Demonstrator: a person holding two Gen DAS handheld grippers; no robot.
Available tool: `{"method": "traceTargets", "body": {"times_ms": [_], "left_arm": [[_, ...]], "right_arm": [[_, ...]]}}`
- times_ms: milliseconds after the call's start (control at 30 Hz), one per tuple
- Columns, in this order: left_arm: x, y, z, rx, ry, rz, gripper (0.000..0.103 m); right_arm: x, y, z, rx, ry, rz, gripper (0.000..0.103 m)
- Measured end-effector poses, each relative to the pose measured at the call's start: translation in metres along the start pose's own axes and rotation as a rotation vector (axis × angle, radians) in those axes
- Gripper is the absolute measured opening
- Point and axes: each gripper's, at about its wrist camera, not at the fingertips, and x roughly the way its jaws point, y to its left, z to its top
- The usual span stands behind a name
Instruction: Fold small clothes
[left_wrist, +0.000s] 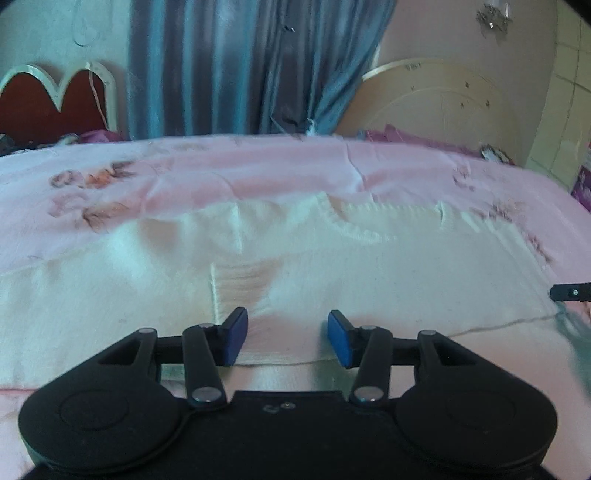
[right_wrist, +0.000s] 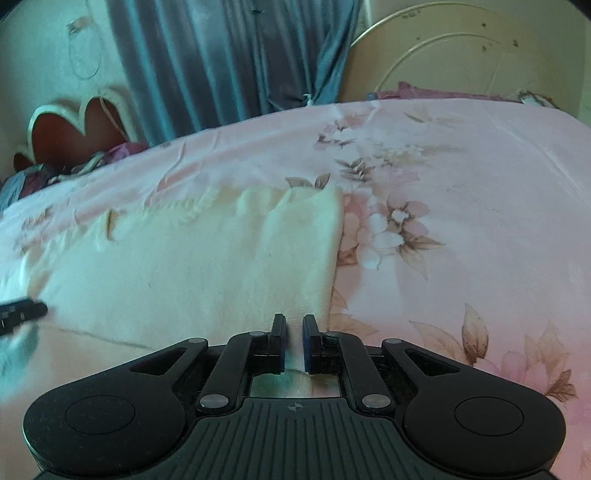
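I find no text, label, brand or number that I can read in either wrist view. At the right edge of my left view a purple package (left_wrist: 583, 181) carries some printing, but it is too blurred and too small to make out. A small dark mark near the top of the round board (left_wrist: 439, 99) cannot be read either.

Bed (left_wrist: 258, 173): covered by a pink floral sheet (right_wrist: 461, 192). Headboard (left_wrist: 55, 96): dark red panels with a white scalloped frame, at the far left. Curtain (left_wrist: 229, 66): blue-grey, hanging behind the bed, tied low at its right edge. Round board (left_wrist: 443, 107): cream, leaning on the wall right of the curtain. Wall (left_wrist: 436, 29): pale pink. Lighting: soft daylight.
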Motion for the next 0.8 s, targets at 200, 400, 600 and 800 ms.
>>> {"method": "traceTargets", "body": {"times_ms": [200, 400, 600, 800], "left_arm": [[-0.004, -0.002, -0.006, 0.008, 0.008, 0.009, 0.047], [-0.001, 0.001, -0.009, 0.019, 0.007, 0.001, 0.051], [-0.03, 0.032, -0.018, -0.047, -0.039, 0.069, 0.056], [-0.076, 0.116, -0.044, -0.247, -0.067, 0.238, 0.051]], "right_arm": [[0.004, 0.013, -0.014, 0.009, 0.036, 0.007, 0.007], [0.014, 0.032, -0.015, -0.027, 0.049, 0.01, 0.007], [-0.003, 0.036, -0.009, 0.06, 0.022, 0.037, 0.007], [-0.017, 0.061, -0.018, 0.027, -0.032, 0.06, 0.07]]}}
